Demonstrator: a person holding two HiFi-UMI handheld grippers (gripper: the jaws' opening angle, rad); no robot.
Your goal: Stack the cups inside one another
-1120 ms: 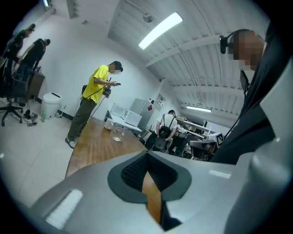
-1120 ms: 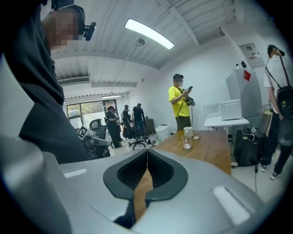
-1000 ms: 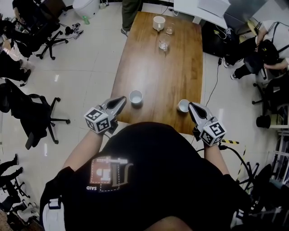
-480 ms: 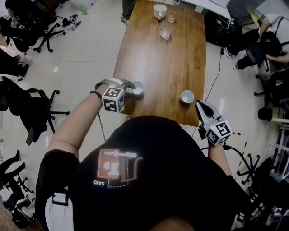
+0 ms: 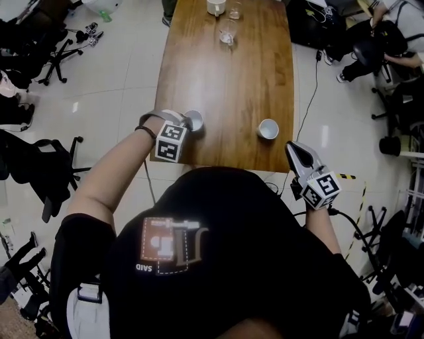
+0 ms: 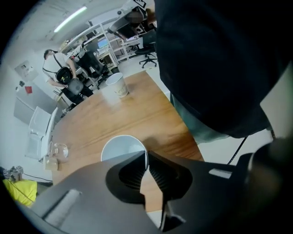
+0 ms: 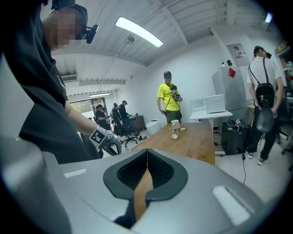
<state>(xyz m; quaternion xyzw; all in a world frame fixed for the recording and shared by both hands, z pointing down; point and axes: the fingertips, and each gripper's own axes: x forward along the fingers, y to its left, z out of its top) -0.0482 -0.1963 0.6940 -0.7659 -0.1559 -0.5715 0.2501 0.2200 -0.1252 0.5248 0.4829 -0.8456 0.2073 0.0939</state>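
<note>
A white cup (image 5: 195, 120) stands near the front left corner of the wooden table (image 5: 232, 86). My left gripper (image 5: 187, 122) points steeply down at it. In the left gripper view the cup's (image 6: 120, 146) near rim sits between the pads of that gripper (image 6: 146, 157), whose jaws have just been closing and now pinch the thin wall. A second white cup (image 5: 268, 128) stands upright near the front right edge, also seen as a tall cup (image 6: 116, 85). My right gripper (image 5: 294, 148) hovers off the table's front right corner, apart from that cup, shut and empty (image 7: 147, 153).
A white mug (image 5: 215, 6) and two glasses (image 5: 227, 33) stand at the table's far end; one glass (image 7: 174, 129) shows ahead of the right gripper. Office chairs (image 5: 40, 165) stand on the left, a cable (image 5: 313, 99) trails on the right, and a person in yellow (image 7: 169, 98) stands beyond the table.
My left gripper has rolled over, dropped from beside the table's front left corner onto the left cup and closed on its rim. The right gripper has drawn back from the right cup.
</note>
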